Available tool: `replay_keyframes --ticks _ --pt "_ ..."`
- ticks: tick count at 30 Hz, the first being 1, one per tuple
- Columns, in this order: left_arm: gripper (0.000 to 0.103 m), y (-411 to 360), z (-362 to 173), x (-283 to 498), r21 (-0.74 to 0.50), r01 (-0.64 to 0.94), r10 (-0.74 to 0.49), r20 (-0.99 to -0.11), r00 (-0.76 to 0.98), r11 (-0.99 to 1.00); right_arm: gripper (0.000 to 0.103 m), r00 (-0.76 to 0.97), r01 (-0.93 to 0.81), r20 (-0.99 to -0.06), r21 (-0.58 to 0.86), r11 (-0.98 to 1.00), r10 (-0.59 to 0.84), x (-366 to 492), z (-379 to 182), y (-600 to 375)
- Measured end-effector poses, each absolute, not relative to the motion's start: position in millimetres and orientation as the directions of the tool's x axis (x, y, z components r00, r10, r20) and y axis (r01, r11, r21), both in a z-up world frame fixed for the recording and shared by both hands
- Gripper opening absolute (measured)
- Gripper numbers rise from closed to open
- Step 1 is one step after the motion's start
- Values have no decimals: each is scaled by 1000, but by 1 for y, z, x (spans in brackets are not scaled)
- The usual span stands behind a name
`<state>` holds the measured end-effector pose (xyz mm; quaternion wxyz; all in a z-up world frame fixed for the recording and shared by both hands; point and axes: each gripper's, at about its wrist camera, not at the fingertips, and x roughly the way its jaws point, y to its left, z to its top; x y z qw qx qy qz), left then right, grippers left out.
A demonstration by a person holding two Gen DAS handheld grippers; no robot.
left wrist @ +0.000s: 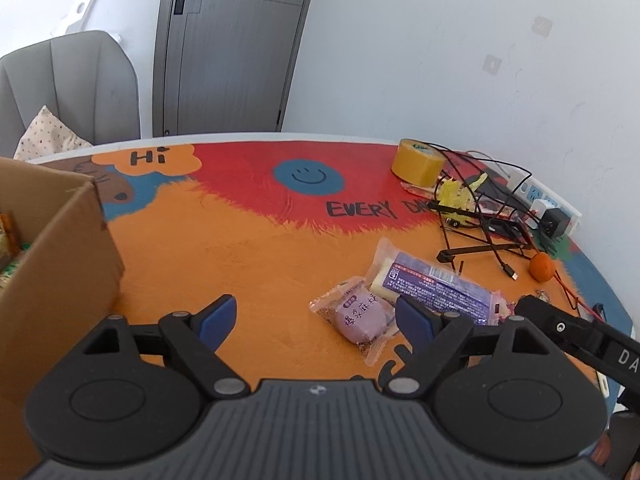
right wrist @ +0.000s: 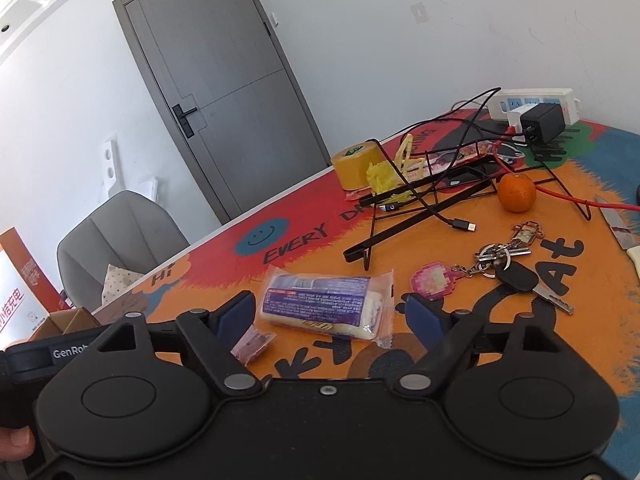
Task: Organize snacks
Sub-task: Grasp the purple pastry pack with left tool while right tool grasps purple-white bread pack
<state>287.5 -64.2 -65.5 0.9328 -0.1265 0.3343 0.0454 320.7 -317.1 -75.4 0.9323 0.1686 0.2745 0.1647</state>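
Observation:
A long snack pack with a purple label (left wrist: 436, 286) lies on the colourful tablecloth, and a small round purple pastry pack (left wrist: 360, 316) lies beside it. My left gripper (left wrist: 316, 316) is open and empty, just left of the pastry pack. My right gripper (right wrist: 332, 312) is open and empty, its fingers either side of the long pack (right wrist: 324, 304); whether it touches is unclear. The pastry pack (right wrist: 252, 342) peeks out by its left finger. A cardboard box (left wrist: 52, 264) with snacks inside stands at the left.
A tape roll (left wrist: 418, 162), yellow wrapper, black wire stand (right wrist: 420, 204), cables and power strip (right wrist: 536, 106) crowd the far right. An orange (right wrist: 517, 192), keys (right wrist: 512, 268) and a knife (right wrist: 618, 224) lie nearby. A grey chair (left wrist: 68, 88) stands behind the table.

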Motion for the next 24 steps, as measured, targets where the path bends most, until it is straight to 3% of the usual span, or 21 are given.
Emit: replay_keyframes --ticks 24 --pt "82 -92 -104 342 -131 -169 29 -700 713 977 77 776 -213 -480 411 886 409 373 -85 -307"
